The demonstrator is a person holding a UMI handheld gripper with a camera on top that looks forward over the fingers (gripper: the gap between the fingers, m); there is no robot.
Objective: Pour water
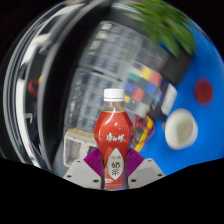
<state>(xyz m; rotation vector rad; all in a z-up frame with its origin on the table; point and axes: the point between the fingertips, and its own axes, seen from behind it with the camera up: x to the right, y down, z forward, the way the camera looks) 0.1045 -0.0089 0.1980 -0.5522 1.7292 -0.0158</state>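
Note:
A small bottle (pixel 115 140) with a white cap, red label and orange-white lower band stands upright between my gripper's (pixel 114 166) fingers. The purple pads (pixel 95 162) press against both sides of its lower body, so the gripper is shut on it. Just behind the bottle on its left is a clear glass cup (pixel 78 146). The bottle's base is hidden below the fingers.
A white bowl (pixel 181 129) rests on a blue surface (pixel 205 120) to the right. A large clear ribbed container (pixel 115 60) lies beyond the bottle, with a colourful patterned sheet (pixel 148 85) and green leaves (pixel 165 25) farther back.

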